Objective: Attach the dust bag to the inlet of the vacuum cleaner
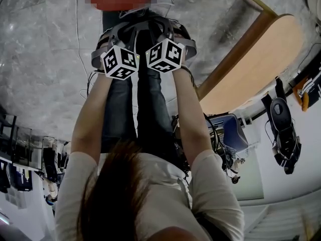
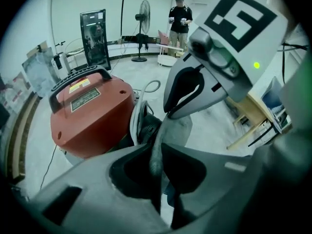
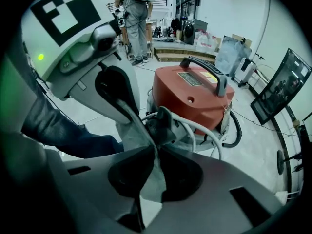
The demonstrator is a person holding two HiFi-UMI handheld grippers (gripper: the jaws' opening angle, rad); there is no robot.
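Both grippers are on the dust bag (image 2: 183,130). Left gripper (image 2: 156,152): jaws nearly closed, only a thin fold of the bag's grey fabric pinched between them. Right gripper (image 3: 155,152): same, jaws almost together on a fold of the same fabric. They sit side by side, close, each facing the other across the bag, so the cloth hangs short between the two pinch points. From the head view the two marker cubes (image 1: 119,62) are next to each other, pointing steeply down, just near of the vacuum cleaner (image 2: 92,116). The vacuum is red with a black handle (image 2: 80,79) on top and stands on the grey floor (image 1: 45,59) right beyond the bag. The bag is held against a dark fitting (image 3: 158,123) on the vacuum's near side, with a white hose (image 3: 204,130) looping past it (can't tell if the bag is actually seated on it). A wooden table (image 1: 261,59) is to the right, and a person (image 2: 180,18) and a fan (image 2: 145,13) stand far off.
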